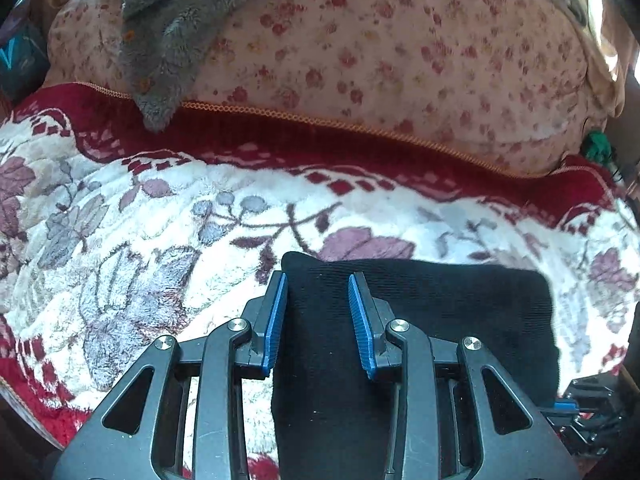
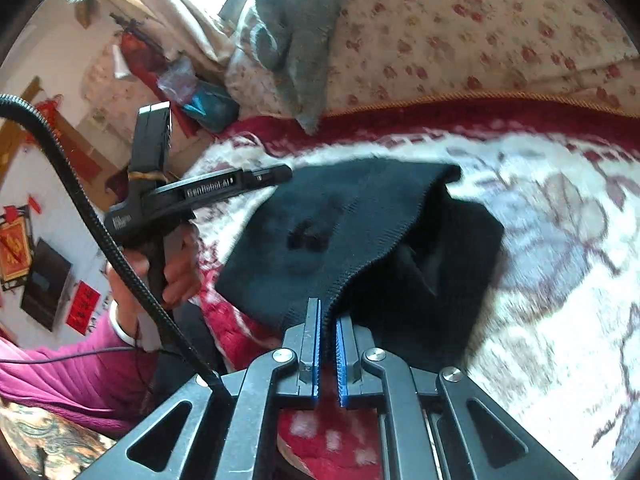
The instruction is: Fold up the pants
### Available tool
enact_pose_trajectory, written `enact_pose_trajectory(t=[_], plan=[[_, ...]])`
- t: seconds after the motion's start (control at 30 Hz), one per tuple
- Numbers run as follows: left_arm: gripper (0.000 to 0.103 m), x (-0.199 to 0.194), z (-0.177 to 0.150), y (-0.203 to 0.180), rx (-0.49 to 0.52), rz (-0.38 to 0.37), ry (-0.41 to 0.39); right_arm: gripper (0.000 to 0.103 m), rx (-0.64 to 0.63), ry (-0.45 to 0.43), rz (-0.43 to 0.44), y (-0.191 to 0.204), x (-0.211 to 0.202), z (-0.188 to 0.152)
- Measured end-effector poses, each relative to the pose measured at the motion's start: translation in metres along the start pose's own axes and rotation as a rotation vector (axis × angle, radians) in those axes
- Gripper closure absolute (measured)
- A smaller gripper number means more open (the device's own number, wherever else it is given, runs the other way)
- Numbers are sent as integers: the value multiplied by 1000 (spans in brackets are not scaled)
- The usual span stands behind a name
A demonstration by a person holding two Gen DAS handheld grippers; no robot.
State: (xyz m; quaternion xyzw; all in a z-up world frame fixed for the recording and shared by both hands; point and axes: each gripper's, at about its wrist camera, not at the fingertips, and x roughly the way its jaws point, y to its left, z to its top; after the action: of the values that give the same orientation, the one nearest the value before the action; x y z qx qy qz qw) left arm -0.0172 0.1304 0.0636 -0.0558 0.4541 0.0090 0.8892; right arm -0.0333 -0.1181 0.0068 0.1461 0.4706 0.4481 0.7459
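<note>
The black knit pants [image 1: 420, 320] lie folded on a floral plush blanket [image 1: 140, 240]. My left gripper [image 1: 318, 284] is open, its blue pads [image 1: 276, 320] hovering over the left end of the pants, nothing between them. In the right wrist view my right gripper [image 2: 328, 322] is shut on the ribbed edge of the pants [image 2: 340, 232] and lifts a flap over the rest of the garment. The left gripper [image 2: 276, 174] shows there from the side, held in a hand at the pants' far left edge; its opening cannot be told in that view.
A flowered quilt [image 1: 380, 52] is heaped at the back with a grey fleece cloth [image 1: 168, 32] draped on it. The blanket's red border [image 1: 320, 144] runs below it. The person's pink sleeve [image 2: 60, 376] and a black cable [image 2: 100, 232] are at the left.
</note>
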Motion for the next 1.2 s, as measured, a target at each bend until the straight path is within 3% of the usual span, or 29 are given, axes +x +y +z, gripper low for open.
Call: enact_pose_trajectory(t=[0.2,0.37,0.47,0.53,0.63,0.9,1.2], plan=[[72,5,-6,0,22,20,-11,97,21,6,7,-5,7,-1],[72,-9,-8,8,-23,-18,-6,95,17,-8,-65,4,-7,4],[72,-24,-12,9,-30,5,-38,87,-24,-60,-123,19,-24,8],[72,-35,-15,8,-31,20,-60,71,-44,-90,-155,30,-31,14],[72,-50,-20,3,-19,36,-95,58,-35,-133,-173,42,-32,26],[72,-75,-37,-6,-1,71,-150,56,-23,-178,-274,59,-5,48],[72,-71,-44,1,-28,69,-129,55,-14,-170,-280,56,3,43]])
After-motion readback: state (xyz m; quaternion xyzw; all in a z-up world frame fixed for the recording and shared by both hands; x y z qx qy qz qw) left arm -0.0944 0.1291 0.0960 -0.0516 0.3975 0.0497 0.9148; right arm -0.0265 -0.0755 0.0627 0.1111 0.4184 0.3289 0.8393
